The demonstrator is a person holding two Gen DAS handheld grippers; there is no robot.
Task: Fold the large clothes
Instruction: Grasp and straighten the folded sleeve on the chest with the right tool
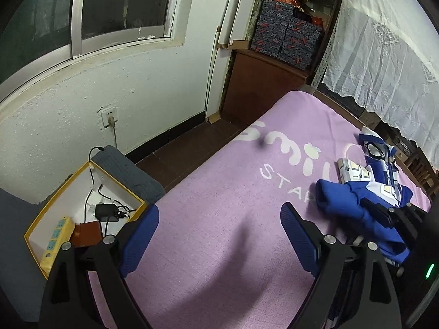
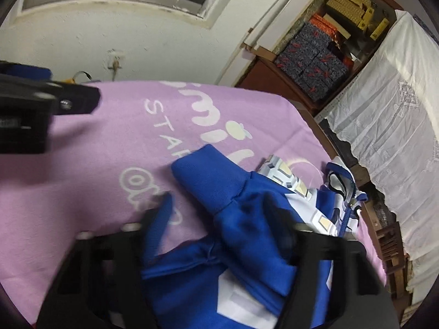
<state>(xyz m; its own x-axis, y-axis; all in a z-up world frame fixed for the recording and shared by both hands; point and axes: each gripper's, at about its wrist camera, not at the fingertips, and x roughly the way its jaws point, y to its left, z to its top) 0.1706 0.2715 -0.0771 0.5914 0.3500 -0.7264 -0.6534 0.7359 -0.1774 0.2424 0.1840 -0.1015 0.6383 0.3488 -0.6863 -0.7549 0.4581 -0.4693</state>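
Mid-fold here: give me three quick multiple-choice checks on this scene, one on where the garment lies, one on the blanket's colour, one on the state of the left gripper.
1. Where does the blue-and-white garment lie?
A. On the floor
B. On the blanket-covered bed
C. In the yellow box

2. What colour is the blanket?
A. Green
B. Grey
C. Lilac

3. How is the left gripper?
A. Open, holding nothing
B. Shut on the garment
C. Shut on a cable

Key: 1 B, the garment rests on the blanket's right side; 2 C, the cloth is pale purple with white lettering; 3 A, its fingers stand wide apart over bare blanket.
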